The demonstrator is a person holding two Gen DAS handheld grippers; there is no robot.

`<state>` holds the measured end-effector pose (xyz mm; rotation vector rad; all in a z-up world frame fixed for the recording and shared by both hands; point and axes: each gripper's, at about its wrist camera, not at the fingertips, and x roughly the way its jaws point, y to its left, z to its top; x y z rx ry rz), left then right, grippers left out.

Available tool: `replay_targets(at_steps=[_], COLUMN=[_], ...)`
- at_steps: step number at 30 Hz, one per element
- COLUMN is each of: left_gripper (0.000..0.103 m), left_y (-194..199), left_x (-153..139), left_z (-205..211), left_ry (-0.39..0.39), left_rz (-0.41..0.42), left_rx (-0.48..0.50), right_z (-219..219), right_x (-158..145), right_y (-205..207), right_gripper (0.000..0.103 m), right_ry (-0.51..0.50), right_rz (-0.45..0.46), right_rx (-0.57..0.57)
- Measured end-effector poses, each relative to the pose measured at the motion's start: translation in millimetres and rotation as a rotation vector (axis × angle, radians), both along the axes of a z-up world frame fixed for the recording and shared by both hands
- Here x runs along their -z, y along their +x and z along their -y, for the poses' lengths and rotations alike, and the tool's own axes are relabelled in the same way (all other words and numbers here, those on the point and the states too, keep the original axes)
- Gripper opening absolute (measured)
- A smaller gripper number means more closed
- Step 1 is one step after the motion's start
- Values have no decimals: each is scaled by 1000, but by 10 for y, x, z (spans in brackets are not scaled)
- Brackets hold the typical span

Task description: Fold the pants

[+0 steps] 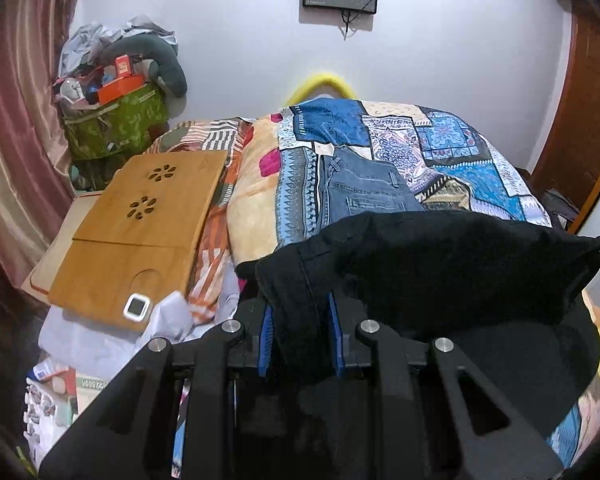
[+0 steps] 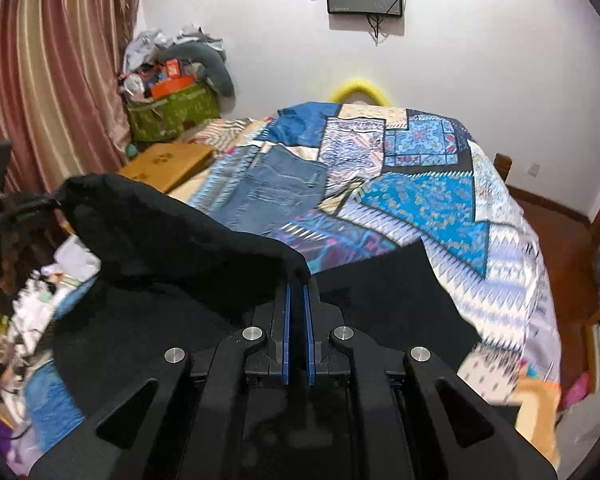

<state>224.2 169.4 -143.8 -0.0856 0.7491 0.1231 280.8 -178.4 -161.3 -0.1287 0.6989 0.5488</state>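
black pants (image 1: pixel 440 264) stretched between both grippers above bed (image 2: pixel 428 200), likely to fold. left gripper (image 1: pixel 302 320) clamped on one edge, right gripper (image 2: pixel 297 284) pinched shut on other.

The left black two-finger gripper with blue pads (image 1: pixel 302 312) points forward and downward, its fingers (image 1: pixel 266 336) closed on a thick fold of black fabric pants (image 1: pixel 440 264) that fills the narrow gap between them. In the right wrist view it shows dimly at nine o'clock. The right black two-finger gripper with blue pads (image 2: pixel 296 292) tilts downward likewise, its fingers (image 2: pixel 286 332) pressed nearly together, pinching a corner of the same cloth at their tips, toward twelve o'clock.
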Motion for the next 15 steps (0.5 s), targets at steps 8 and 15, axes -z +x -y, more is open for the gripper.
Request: replay_targets(at_steps=[8,15], left_gripper=[23,23], left_y=[-603,-943], left_x=[227,579], left_z=[-86,-31], left_ry=[-52,-53], left_rz=[-33,-102], left_rx=[-16,-14], right_z=[-2,-10], right_x=[166,475], right_y=[-522,-775], right_gripper=[5,5], right_ry=[-2,-12], right_rz=[-25,-88], right_rx=[-16,-9])
